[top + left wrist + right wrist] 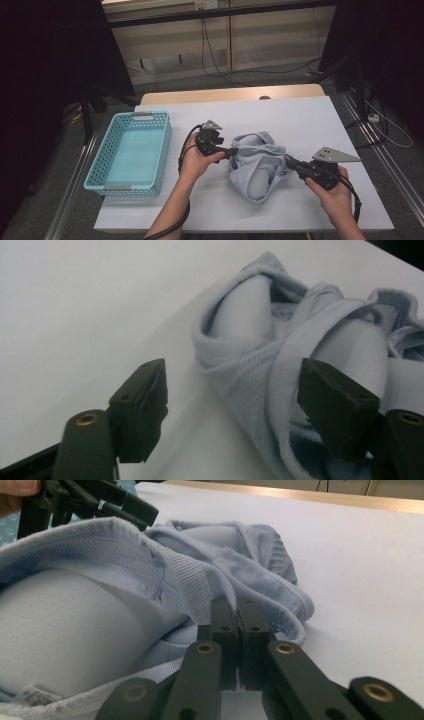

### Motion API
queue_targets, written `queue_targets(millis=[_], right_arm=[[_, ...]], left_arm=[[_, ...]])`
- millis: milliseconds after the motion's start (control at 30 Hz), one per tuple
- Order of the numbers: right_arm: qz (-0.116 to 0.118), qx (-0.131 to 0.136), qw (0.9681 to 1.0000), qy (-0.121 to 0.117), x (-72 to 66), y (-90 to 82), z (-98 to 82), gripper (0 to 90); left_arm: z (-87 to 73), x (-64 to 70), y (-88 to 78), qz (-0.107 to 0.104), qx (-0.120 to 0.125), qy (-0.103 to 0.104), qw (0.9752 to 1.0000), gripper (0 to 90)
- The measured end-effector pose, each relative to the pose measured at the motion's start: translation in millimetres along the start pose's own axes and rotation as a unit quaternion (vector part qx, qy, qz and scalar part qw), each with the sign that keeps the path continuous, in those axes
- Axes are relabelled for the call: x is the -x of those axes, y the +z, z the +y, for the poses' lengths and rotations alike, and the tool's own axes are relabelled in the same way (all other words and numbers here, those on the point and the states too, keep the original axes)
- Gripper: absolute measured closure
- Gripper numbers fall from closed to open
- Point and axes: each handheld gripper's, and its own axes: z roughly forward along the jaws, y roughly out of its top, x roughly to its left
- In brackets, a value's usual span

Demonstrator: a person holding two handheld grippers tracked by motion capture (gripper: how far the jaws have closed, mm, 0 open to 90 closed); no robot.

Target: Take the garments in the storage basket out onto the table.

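Observation:
A crumpled light blue garment [257, 160] lies on the white table [305, 117], a little right of its middle. My left gripper [232, 151] is at the garment's left edge. In the left gripper view the gripper [240, 405] stands open, with the garment [280, 355] and its hem lying between and beyond the jaws, untouched by the pads. My right gripper [292, 164] is at the garment's right side. In the right gripper view its jaws [240, 625] are pressed together, pinching a ribbed band of the garment [75, 610]. The left gripper [100, 500] appears there at top left.
A turquoise plastic basket [165, 150] with nothing in it stands at the table's left side, close to my left hand. Bare white table surface stretches behind and to the right of the garment. Cables lie on the floor beyond the table's far wooden edge [230, 94].

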Motion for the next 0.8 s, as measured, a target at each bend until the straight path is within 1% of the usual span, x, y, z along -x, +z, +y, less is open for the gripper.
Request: queue_targets(millis=[100,167,233,267,333,367,400,433,467,533,567,667,767,800], right_arm=[[0.0,-0.001,1.0,-0.002,0.4,-0.9,-2.0,88.6],[-0.001,-0.003,1.0,0.001,0.2,-1.0,-2.6,88.6],[0.0,-0.005,1.0,0.001,0.3,-0.3,-3.5,88.6],[0.001,-0.006,1.0,0.001,-0.2,0.7,-3.9,88.6],[0.001,-0.007,1.0,-0.001,-0.7,2.0,-4.4,88.6],[0.002,-0.008,1.0,0.0,-1.2,2.7,-4.4,88.6],[0.002,-0.009,1.0,-0.001,-1.6,3.4,-4.4,88.6],[0.003,-0.011,0.9999,-0.001,-2.1,4.1,-4.3,88.6],[0.004,-0.011,0.9999,-0.001,-2.3,4.5,-4.2,88.6],[0.006,-0.01,0.9999,-0.003,-2.4,5.3,-3.9,88.6],[0.006,-0.01,0.9999,-0.003,-2.8,6.5,-3.2,88.6],[0.006,-0.007,0.9999,-0.004,-2.5,7.8,-1.8,88.6],[0.005,-0.002,1.0,-0.007,-2.0,8.9,1.4,88.6],[0.006,0.001,1.0,-0.006,-2.1,9.8,2.9,88.6]], left_arm=[[3.3,4.1,5.4,-0.008,0.002,0.009,0.9999,30.7],[3.4,5.5,10.8,-0.012,-0.002,0.011,0.9999,31.6],[2.3,6.1,15.7,-0.012,-0.007,0.016,0.9998,35.0],[1.5,6.4,17.8,-0.012,-0.007,0.017,0.9998,37.8],[0.3,6.8,20.6,-0.005,-0.015,0.015,0.9998,41.6],[-0.6,7.0,21.1,-0.002,-0.019,0.01,0.9998,46.2],[-0.6,7.0,21.1,-0.002,-0.019,0.01,0.9998,53.1],[-1.5,6.6,21.3,-0.002,-0.027,0.004,0.9996,57.3],[-1.7,6.8,20.5,-0.002,-0.028,-0.002,0.9996,59.7],[-1.3,6.9,18.9,-0.003,-0.03,-0.004,0.9995,66.5],[0.2,7.8,14.3,-0.002,-0.029,-0.012,0.9995,69.4],[1.7,6.7,3.9,0.004,-0.018,-0.019,0.9996,75.5],[0.5,2.1,-8.8,0.006,-0.009,-0.032,0.9994,77.1],[0.5,2.1,-8.8,0.006,-0.009,-0.032,0.9994,77.4]])
